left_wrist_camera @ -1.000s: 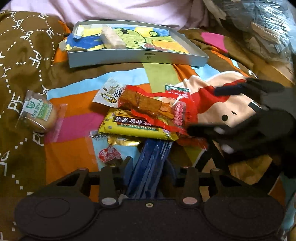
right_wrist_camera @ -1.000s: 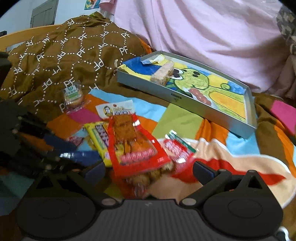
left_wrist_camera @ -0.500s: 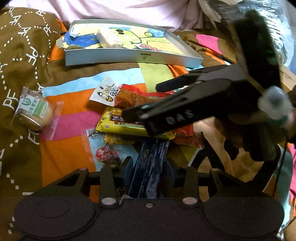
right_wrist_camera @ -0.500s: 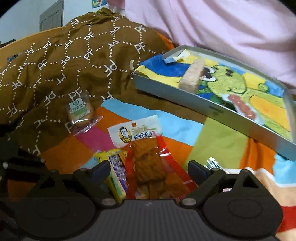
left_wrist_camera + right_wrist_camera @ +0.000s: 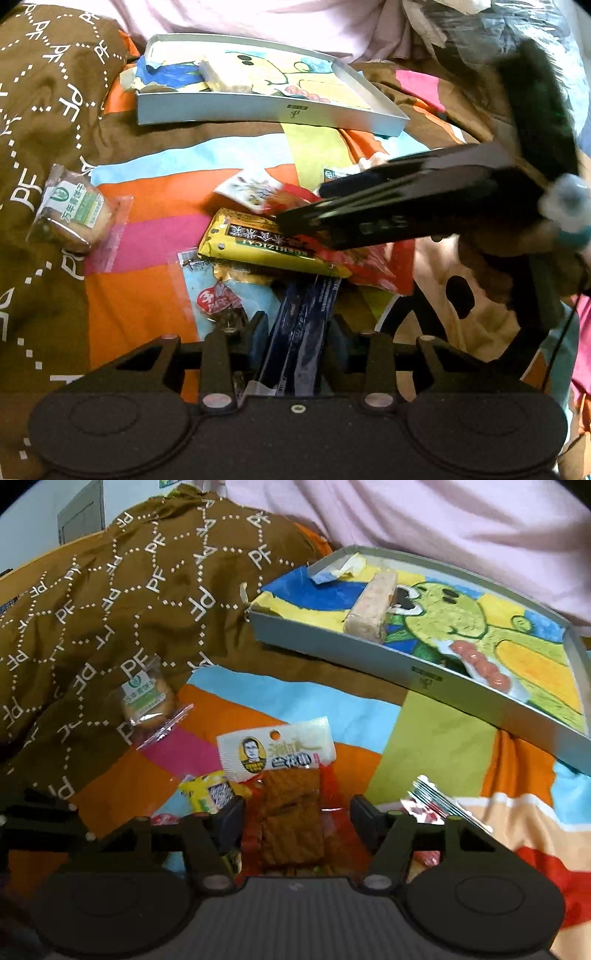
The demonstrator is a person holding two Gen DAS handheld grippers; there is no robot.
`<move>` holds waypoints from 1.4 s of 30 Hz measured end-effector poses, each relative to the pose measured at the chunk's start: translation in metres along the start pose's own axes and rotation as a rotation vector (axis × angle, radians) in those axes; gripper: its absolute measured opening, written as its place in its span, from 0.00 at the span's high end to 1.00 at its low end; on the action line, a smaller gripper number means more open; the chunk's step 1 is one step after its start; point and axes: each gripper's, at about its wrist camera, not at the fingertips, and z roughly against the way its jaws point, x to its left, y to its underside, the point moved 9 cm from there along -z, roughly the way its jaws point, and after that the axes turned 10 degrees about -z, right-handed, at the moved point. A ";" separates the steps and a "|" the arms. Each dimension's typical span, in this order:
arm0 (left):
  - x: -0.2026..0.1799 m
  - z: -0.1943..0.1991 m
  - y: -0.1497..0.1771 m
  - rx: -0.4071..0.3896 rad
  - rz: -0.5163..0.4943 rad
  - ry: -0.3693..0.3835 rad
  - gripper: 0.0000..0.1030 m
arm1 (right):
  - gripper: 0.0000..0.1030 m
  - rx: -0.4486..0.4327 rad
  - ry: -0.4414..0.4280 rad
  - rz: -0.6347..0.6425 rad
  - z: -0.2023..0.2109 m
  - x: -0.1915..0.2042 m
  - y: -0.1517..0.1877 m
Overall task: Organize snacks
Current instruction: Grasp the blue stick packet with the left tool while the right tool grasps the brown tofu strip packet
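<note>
The left claw grips a dark blue packet. The right claw, just closing, straddles a red tofu packet, pads not yet pressing.

A red clear-fronted packet of brown tofu slabs, white-headed, lies atop a yellow foil wrapper. A dark blue sachet lies below; a round wrapped biscuit sits apart (on brown cloth). A shallow grey box holds a pale bar.
</note>
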 end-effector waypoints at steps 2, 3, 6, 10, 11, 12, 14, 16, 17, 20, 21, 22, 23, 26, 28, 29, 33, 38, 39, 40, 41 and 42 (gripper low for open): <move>-0.001 0.000 0.000 0.005 -0.001 -0.003 0.64 | 0.54 -0.014 -0.006 -0.021 0.012 -0.002 0.003; -0.003 0.001 0.000 0.008 -0.007 -0.005 0.64 | 0.57 -0.025 -0.010 -0.033 0.018 -0.003 0.004; -0.009 0.002 0.001 0.019 -0.035 -0.004 0.65 | 0.58 -0.022 -0.012 -0.054 0.032 -0.008 0.016; -0.020 0.000 0.004 0.040 -0.074 0.004 0.66 | 0.58 -0.026 -0.025 -0.052 0.046 -0.011 0.030; -0.022 -0.001 0.005 0.050 -0.075 0.006 0.65 | 0.57 -0.022 -0.030 -0.053 0.049 -0.011 0.034; -0.023 -0.002 0.006 0.053 -0.074 0.003 0.65 | 0.55 -0.017 -0.032 -0.050 0.051 -0.010 0.037; -0.024 -0.005 0.009 0.059 -0.083 -0.003 0.63 | 0.49 -0.020 -0.018 -0.008 0.053 -0.007 0.043; -0.024 -0.005 0.009 0.055 -0.093 -0.008 0.63 | 0.43 -0.019 -0.001 0.020 0.053 -0.006 0.047; -0.024 -0.006 0.008 0.054 -0.094 -0.008 0.61 | 0.40 -0.016 0.006 0.021 0.053 -0.007 0.048; -0.024 -0.006 0.009 0.052 -0.099 -0.004 0.59 | 0.35 0.007 0.000 -0.010 0.049 -0.013 0.051; -0.024 -0.007 0.009 0.052 -0.103 -0.002 0.59 | 0.34 0.017 -0.005 -0.019 0.046 -0.014 0.051; -0.025 -0.007 0.009 0.052 -0.109 0.002 0.57 | 0.33 0.027 -0.010 -0.025 0.044 -0.015 0.053; -0.025 -0.007 0.009 0.052 -0.115 0.005 0.56 | 0.32 0.035 -0.013 -0.029 0.043 -0.015 0.054; -0.025 -0.007 0.010 0.053 -0.125 0.004 0.56 | 0.27 0.068 -0.014 -0.041 0.039 -0.017 0.057; -0.025 -0.007 0.010 0.053 -0.132 0.001 0.57 | 0.27 0.087 -0.003 -0.044 0.037 -0.021 0.063; -0.026 -0.007 0.010 0.054 -0.135 -0.001 0.58 | 0.28 0.089 -0.002 -0.046 0.038 -0.022 0.067; -0.025 -0.008 0.011 0.055 -0.130 -0.020 0.63 | 0.34 0.072 0.011 -0.037 0.047 -0.018 0.078; -0.024 -0.007 0.011 0.063 -0.077 -0.033 0.66 | 0.52 0.042 0.043 0.008 0.059 -0.008 0.085; -0.024 -0.006 0.012 0.066 -0.068 -0.037 0.67 | 0.52 0.051 0.047 0.011 0.061 -0.005 0.087; -0.024 -0.005 0.012 0.069 -0.056 -0.042 0.67 | 0.52 0.055 0.058 0.016 0.062 -0.003 0.090; -0.025 -0.004 0.013 0.072 -0.045 -0.046 0.67 | 0.52 0.057 0.063 0.021 0.064 -0.001 0.094; -0.025 -0.002 0.014 0.074 -0.034 -0.049 0.68 | 0.54 0.058 0.064 0.022 0.066 0.000 0.096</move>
